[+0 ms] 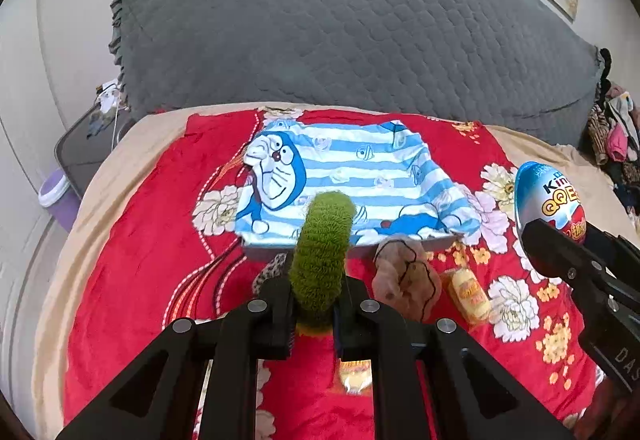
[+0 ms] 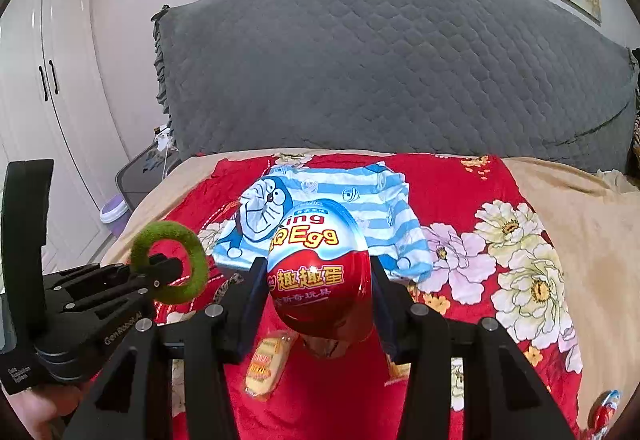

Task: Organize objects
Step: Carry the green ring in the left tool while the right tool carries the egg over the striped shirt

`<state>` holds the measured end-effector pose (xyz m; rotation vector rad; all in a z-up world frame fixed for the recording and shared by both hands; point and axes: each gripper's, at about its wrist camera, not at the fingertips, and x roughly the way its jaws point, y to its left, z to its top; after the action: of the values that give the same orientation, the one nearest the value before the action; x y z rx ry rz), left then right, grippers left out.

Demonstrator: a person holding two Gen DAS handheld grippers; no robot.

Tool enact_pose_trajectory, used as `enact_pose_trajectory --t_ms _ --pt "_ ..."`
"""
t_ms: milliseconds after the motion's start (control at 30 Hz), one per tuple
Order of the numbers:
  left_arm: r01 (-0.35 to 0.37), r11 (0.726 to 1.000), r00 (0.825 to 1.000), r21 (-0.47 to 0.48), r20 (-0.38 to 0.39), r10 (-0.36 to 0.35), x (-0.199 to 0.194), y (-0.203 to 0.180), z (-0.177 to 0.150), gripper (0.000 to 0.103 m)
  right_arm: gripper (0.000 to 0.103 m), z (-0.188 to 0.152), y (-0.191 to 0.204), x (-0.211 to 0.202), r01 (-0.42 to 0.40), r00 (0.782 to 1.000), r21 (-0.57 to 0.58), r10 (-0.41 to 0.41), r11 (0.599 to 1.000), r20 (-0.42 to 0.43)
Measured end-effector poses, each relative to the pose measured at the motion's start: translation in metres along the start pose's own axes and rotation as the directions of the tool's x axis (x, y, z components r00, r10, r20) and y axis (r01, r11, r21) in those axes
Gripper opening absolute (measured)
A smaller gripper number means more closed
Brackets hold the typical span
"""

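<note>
My left gripper (image 1: 316,290) is shut on a fuzzy green hair ring (image 1: 322,240), which stands upright above a red flowered blanket (image 1: 132,260). The right wrist view shows the same ring (image 2: 170,262) at the left, in the left gripper (image 2: 162,272). My right gripper (image 2: 318,274) is shut on a red, white and blue toy egg (image 2: 320,260), held off the blanket; that egg (image 1: 546,199) also shows at the right of the left wrist view. On the blanket lie a beige scrunchie (image 1: 404,276), a leopard-print scrunchie (image 1: 270,272) and a yellow snack packet (image 1: 470,294).
A blue-striped cartoon cloth (image 1: 360,167) covers a low box ahead of both grippers. A second egg (image 2: 606,408) lies at the near right. A grey quilted cover (image 1: 340,19) rises behind. A nightstand (image 1: 86,147) and purple bin (image 1: 56,187) stand left; clothes (image 1: 616,135) pile at the right.
</note>
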<state>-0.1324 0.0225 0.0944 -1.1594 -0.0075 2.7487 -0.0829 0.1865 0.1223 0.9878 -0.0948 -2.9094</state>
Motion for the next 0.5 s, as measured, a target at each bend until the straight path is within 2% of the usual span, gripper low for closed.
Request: enact_pose_trajectory --t_ms 500 --pt "0.002 1.000 1.000 -0.004 -0.018 -0.003 0.058 -0.006 0.034 0.014 0.048 0.025 -0.016 0.050 0.009 1.000 0.003 -0.009 1.000 -0.016"
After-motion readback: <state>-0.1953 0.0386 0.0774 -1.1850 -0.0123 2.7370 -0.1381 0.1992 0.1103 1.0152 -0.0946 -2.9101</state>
